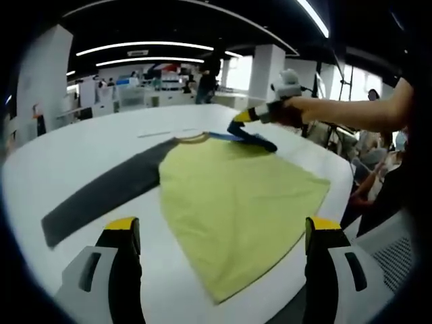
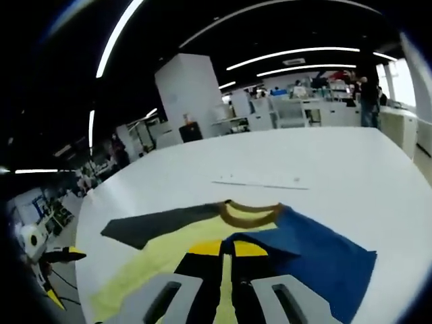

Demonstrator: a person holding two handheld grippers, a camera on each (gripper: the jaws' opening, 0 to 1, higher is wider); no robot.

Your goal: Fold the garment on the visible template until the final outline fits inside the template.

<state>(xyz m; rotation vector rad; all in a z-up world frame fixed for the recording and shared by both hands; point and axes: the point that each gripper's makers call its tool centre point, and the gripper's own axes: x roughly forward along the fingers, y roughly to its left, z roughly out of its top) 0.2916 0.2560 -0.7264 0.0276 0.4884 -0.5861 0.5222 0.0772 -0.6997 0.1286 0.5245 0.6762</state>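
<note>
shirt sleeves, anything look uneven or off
Yes. The grey sleeve lies stretched flat across the white table, while the blue sleeve is bunched and folded over the yellow body, pinched by the right gripper.

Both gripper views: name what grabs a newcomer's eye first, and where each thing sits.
The yellow-green shirt body lies spread flat on the white table, with its dark grey sleeve stretched out to the left in the left gripper view. At the far collar end, the right gripper pinches the blue sleeve, folding it over the body. The left gripper hangs open at the near hem, holding nothing.
</note>
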